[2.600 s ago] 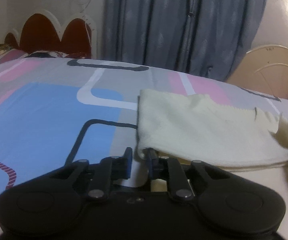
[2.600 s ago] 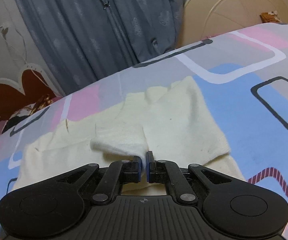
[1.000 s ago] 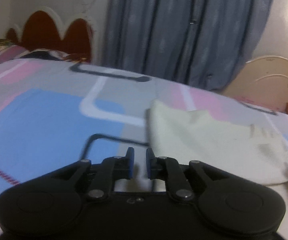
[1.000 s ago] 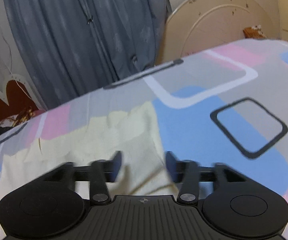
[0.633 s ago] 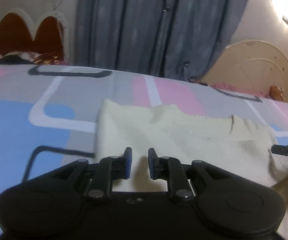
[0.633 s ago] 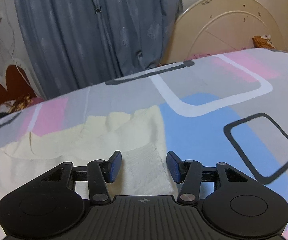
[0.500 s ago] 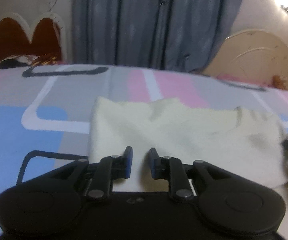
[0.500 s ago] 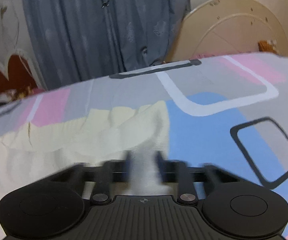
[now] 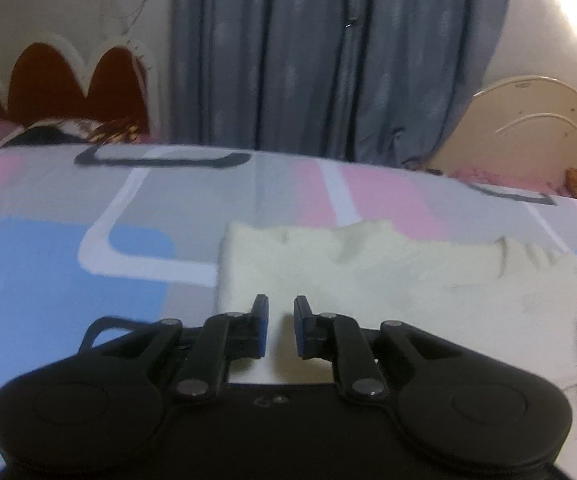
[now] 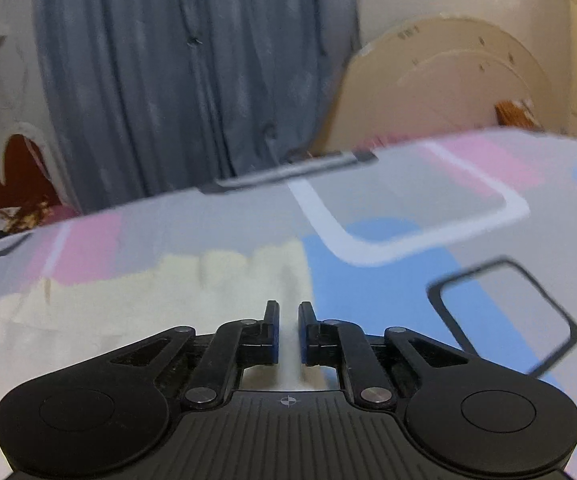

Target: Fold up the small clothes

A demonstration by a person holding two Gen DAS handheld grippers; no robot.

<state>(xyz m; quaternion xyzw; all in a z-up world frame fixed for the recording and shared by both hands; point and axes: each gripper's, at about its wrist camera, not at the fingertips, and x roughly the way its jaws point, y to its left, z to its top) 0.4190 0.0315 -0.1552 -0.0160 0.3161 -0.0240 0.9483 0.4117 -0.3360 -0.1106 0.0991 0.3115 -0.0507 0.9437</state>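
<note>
1. Left wrist view: the cream garment [image 9: 368, 272] lies flat on the patterned bedsheet [image 9: 48, 248], spread from just past the fingertips out to the right edge of the picture; its left edge is a straight fold.
2. A second ago the left gripper [image 9: 281, 304] pointed at bare sheet, left of the garment's near corner; now it sits over that corner, with cream cloth showing through the gap.
3. Its jaws stand slightly apart, a little wider than a second ago; the pads do not visibly press the cloth, so it reads as released.
4. Right wrist view: the garment [image 10: 168, 292] fills the lower left, and its right edge runs up from the fingertips against the blue patch of the sheet.
5. A second ago the right gripper [image 10: 288, 308] was spread wide over that edge; its jaws are now closing to a narrow slit, and a ridge of cloth fills the slit and rises just beyond the tips, so it is clenched on the garment.
6. Behind the bed, the grey-blue curtain [image 9: 328, 60] and the scalloped red headboard [image 9: 68, 76] are as before; both views are somewhat blurred.
</note>
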